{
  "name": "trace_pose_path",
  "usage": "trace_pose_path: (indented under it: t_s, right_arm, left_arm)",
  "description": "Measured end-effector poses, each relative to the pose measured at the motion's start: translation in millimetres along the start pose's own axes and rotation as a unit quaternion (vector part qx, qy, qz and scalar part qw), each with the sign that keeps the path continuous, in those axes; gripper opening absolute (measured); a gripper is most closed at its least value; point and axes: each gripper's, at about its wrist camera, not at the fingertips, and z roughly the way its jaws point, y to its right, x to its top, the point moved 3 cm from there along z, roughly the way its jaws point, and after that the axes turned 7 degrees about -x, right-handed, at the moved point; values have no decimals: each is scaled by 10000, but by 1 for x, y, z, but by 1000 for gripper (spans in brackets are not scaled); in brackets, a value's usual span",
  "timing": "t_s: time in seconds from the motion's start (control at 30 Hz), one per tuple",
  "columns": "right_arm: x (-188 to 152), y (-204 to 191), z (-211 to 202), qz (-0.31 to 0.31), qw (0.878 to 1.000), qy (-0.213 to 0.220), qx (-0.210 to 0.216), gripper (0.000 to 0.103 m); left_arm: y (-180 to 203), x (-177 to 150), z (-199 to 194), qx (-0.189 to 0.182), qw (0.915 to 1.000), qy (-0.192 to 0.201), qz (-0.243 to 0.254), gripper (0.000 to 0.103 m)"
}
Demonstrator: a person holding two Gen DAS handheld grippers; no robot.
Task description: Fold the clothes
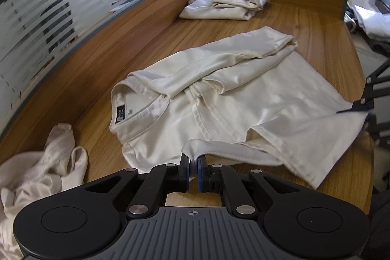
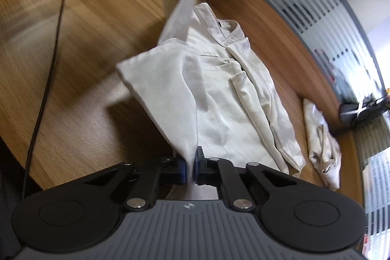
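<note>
Both pairs of jaws pinched on cream fabric: left gripper [image 1: 193, 168] clamped on a narrow bunched fold at the near edge of the shirt [image 1: 219, 94], right gripper [image 2: 191, 168] clamped on a corner of the hem, blue pads pressed flat against the cloth.

Shirt spread across the middle of a wooden table [image 1: 316, 40], collar [image 1: 136, 99] with its dark label toward the striped glass partition [image 1: 48, 16], sleeves folded in over the chest. Near side lifted off the wood between the two grips, hanging as a taut sheet in the right wrist view.

Folded cream garment [image 1: 229, 4] farther along the table, near the corner where the low wooden upstand meets the frosted, striped glass. Crumpled white cloth [image 1: 43, 167] heaped on the table at the collar end, apart from the shirt. Black cable [image 2: 52, 65] trailing over the bare wood. Bright window beyond the partition, washed out.

Both tools tilted steeply down toward the tabletop, left one seen from the right wrist as a dark shape above the raised cloth.
</note>
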Motion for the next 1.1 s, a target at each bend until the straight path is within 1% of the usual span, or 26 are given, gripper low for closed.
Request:
trace_pose_path:
  t_s: [0.13, 0.3, 0.4, 0.53, 0.67, 0.77, 0.83, 0.9, 0.93, 0.97, 1.0, 1.03, 1.1]
  right_arm:
    - [10, 32, 7, -5, 9995, -107, 283, 4]
    - [20, 72, 29, -223, 9969, -145, 741, 4]
    - [23, 101, 50, -425, 9944, -142, 956, 4]
    - [21, 144, 82, -489, 9908, -173, 1250, 4]
    - [17, 177, 121, -417, 9846, -255, 1677, 4]
    - [13, 192, 148, -320, 9785, -358, 2005, 5]
    - [10, 198, 159, -306, 9769, -352, 2085, 7]
    - [6, 203, 166, -219, 9768, -312, 2107, 14]
    - [4, 206, 168, -141, 9768, -294, 2118, 16]
    - [2, 210, 170, -31, 9767, -291, 2128, 27]
    - [-1, 214, 172, 84, 9764, -299, 2139, 37]
    - [-3, 218, 172, 202, 9762, -300, 2139, 40]
    - [-8, 225, 173, 438, 9750, -319, 2157, 44]
  left_arm:
    - [-7, 9, 3, 74, 9996, 57, -261, 8]
    - [-18, 35, 15, 236, 9986, 65, -472, 8]
    - [-27, 52, 26, 352, 9977, 30, -582, 8]
    - [-41, 72, 46, 453, 9962, -18, -749, 9]
    - [-54, 88, 76, 581, 9942, -153, -895, 9]
    - [-61, 93, 101, 674, 9922, -256, -1018, 10]
    - [-64, 93, 113, 805, 9905, -279, -1079, 16]
    - [-67, 92, 122, 971, 9874, -315, -1208, 18]
    - [-69, 92, 119, 1084, 9847, -263, -1337, 23]
    - [-70, 91, 115, 1201, 9816, -202, -1473, 28]
    - [-72, 91, 112, 1317, 9781, -141, -1608, 39]
    - [-72, 89, 100, 1390, 9740, 27, -1787, 48]
    - [-72, 83, 74, 1520, 9639, 390, -2151, 58]
